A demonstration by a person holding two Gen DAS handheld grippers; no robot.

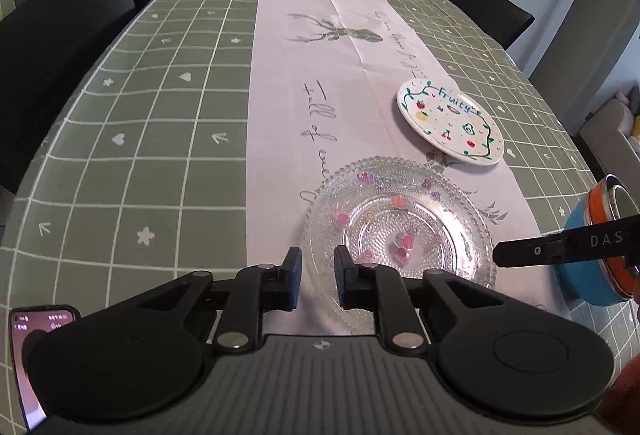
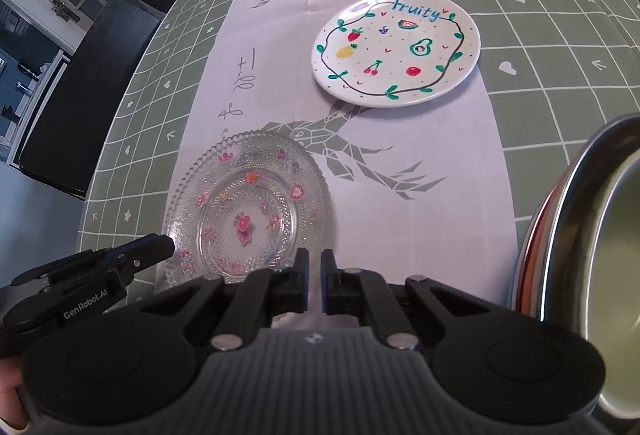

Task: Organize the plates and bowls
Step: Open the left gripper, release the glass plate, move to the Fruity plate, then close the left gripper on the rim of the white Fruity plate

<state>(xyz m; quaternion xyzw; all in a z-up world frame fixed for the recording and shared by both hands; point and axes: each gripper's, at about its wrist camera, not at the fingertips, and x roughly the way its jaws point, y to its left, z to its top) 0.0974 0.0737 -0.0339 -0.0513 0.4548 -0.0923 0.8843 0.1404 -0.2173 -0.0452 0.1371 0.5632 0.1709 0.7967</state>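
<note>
Evidently fragile and slippery, the glass plate [image 1: 400, 231] suits a rim grasp; left gripper [image 1: 318, 279] slightly apart and empty, right gripper [image 2: 315, 281] together.

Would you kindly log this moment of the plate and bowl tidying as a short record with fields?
surface: table under green checked cloth with a pale runner
glass plate: flat on the runner, nearest both grippers
white plate: painted with fruit, flat, farther along, apart from the glass one
bowls: nested stack at the right edge
left gripper: jaws slightly apart at the glass plate's near rim, grip unclear
right gripper: shut, holding nothing
</note>
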